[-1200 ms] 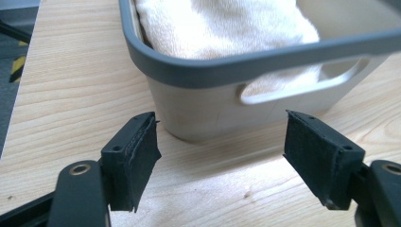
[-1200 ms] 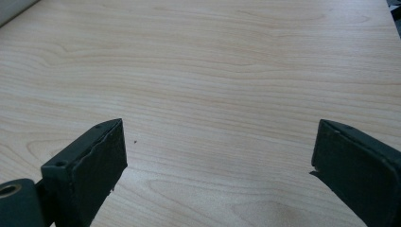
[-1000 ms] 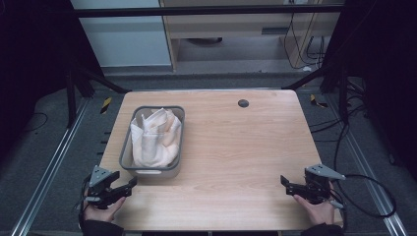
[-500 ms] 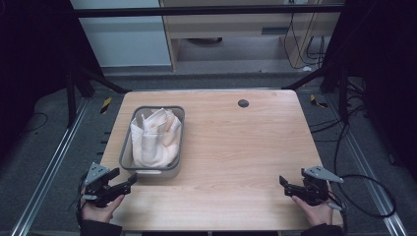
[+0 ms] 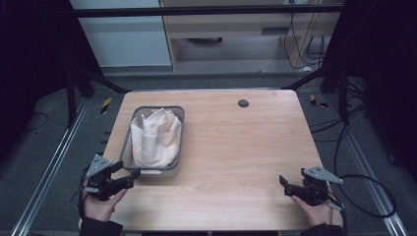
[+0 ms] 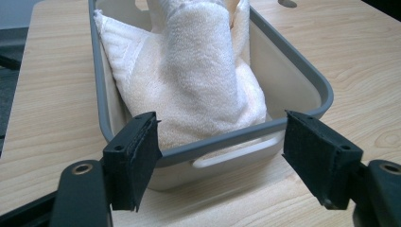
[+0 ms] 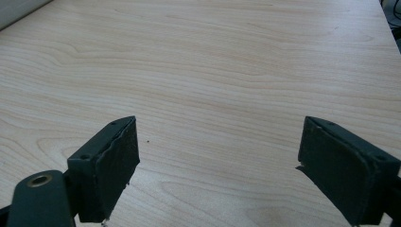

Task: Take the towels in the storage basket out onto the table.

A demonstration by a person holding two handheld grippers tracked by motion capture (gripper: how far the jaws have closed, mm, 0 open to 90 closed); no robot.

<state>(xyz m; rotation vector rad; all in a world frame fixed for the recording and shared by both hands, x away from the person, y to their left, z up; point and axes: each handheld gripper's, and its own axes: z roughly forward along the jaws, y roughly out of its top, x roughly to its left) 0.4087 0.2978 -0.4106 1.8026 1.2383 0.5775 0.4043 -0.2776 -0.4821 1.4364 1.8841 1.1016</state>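
— Where is the towel kept?
— Inside the grey bin on the desk, just beyond the left gripper, spread wide, empty.
— The right gripper?
— Likewise spread wide, nothing held.

High view: table evenly lit from above, surroundings nearly black, fine grain throughout. Soft shadow under bin on near side. Gripper views brighter, cool white cast. Towel texture sharp; black jaws soft, close to lens. Wood grain crisp, faint sheen at far edge.
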